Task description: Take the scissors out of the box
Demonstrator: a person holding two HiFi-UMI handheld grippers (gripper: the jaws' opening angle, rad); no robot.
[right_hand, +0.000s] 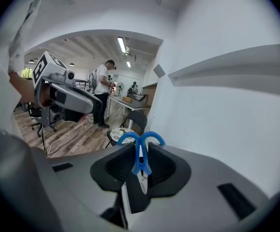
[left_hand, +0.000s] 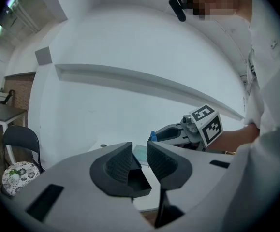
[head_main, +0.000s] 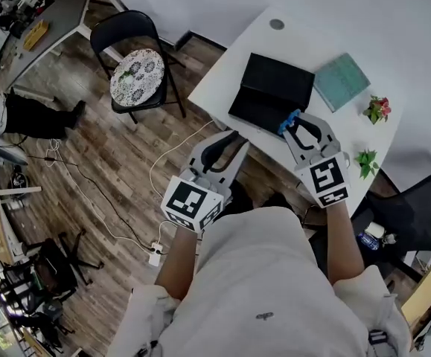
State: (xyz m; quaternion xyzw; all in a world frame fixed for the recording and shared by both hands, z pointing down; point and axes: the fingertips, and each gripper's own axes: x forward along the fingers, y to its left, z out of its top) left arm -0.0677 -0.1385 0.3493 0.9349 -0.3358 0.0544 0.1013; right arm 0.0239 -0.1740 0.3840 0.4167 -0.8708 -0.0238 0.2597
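Observation:
My right gripper (head_main: pixel 297 122) is shut on a pair of blue-handled scissors (head_main: pixel 287 120), held in the air above the near edge of the open black box (head_main: pixel 271 91) on the white table (head_main: pixel 226 65). In the right gripper view the scissors (right_hand: pixel 140 151) stand upright between the pads, handles up and blades down, at my right gripper (right_hand: pixel 140 162). My left gripper (head_main: pixel 226 141) hovers off the table's front edge, open by a narrow gap and empty. The left gripper view shows my left gripper (left_hand: pixel 139 158) with nothing between its pads and the right gripper (left_hand: pixel 178 134) beyond it.
A teal flat book-like item (head_main: pixel 342 82) lies on the table right of the box. Two small potted plants (head_main: pixel 379 108) (head_main: pixel 365 161) stand near the right edge. A folding chair with a patterned cushion (head_main: pixel 137 73) stands to the left, and a black office chair (head_main: pixel 416 214) at the right.

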